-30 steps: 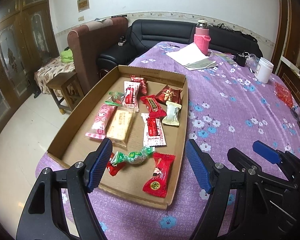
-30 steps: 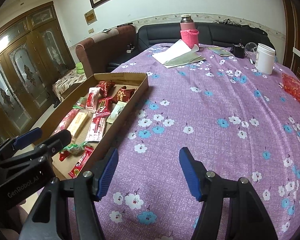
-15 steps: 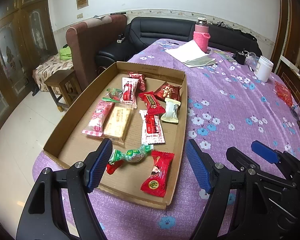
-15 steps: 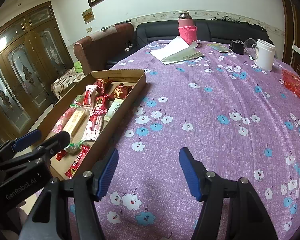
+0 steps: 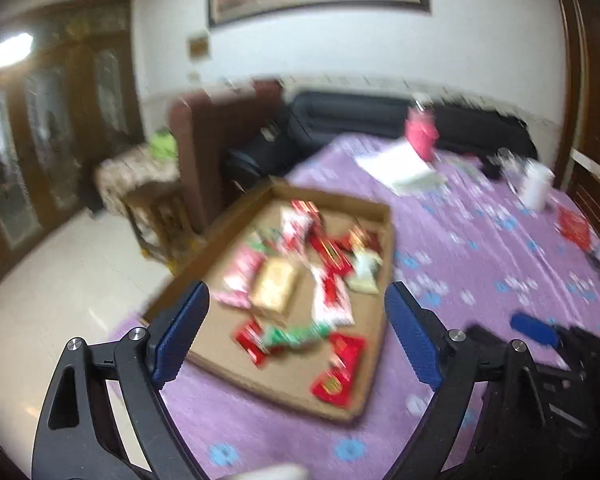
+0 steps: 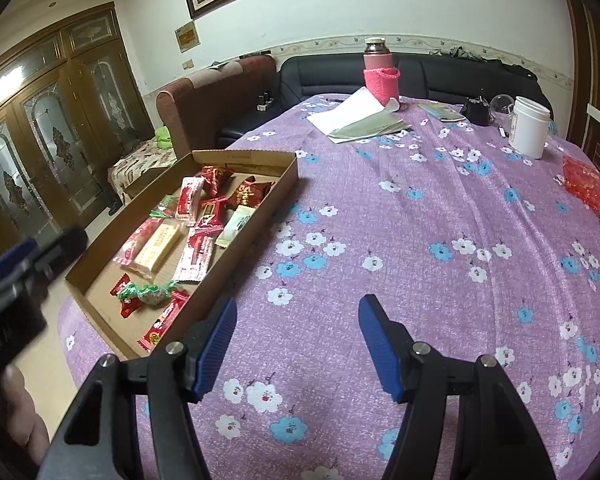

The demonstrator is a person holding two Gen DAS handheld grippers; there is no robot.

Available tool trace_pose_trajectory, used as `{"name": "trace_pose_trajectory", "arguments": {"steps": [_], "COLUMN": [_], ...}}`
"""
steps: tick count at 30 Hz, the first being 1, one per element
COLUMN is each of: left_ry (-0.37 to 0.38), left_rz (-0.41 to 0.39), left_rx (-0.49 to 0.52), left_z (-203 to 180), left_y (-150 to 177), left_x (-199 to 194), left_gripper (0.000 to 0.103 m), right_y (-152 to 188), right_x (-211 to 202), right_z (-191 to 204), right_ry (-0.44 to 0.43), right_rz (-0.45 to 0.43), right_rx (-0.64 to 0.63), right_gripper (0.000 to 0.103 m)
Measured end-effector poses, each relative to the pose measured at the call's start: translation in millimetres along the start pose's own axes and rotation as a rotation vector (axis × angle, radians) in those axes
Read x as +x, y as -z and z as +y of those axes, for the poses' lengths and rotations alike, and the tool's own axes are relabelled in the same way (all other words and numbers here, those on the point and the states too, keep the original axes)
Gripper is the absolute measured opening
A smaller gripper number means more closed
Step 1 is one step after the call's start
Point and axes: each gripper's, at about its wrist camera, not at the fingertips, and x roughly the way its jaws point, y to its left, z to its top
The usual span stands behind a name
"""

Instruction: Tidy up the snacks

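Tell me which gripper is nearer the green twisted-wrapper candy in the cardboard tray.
Left. The left gripper hangs open just above the green twisted-wrapper candy; the right gripper hovers open over the purple floral tablecloth, outside the tray's right wall.

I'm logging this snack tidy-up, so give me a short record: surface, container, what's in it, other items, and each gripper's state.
surface: purple floral tablecloth
container: shallow cardboard tray, near the table's left edge
contents: wrapped snacks, mostly red and white, plus a green-wrapped candy
other items: pink flask, papers, white jar
left gripper: fingers just opened wider, nothing between them
right gripper: open, empty, over bare cloth
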Motion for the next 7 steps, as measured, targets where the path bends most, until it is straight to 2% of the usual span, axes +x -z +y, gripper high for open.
{"name": "trace_pose_trajectory", "arguments": {"steps": [2,7], "left_ry": [0.056,0.054], "left_rz": [0.073,0.082], "left_rx": [-0.013,0.060], "left_z": [-3.4,-35.7], "left_y": [1.5,-2.4], "left_x": [7.2,9.7], "left_gripper": [0.090,0.090], "right_y": [-0.9,-5.2], "right_x": [-1.7,-10.0], "right_z": [-3.7,-25.8], "right_ry": [-0.003,0.014], "right_rz": [0.001,0.004], "right_rx": [0.003,0.022], "right_gripper": [0.066,0.066]}}
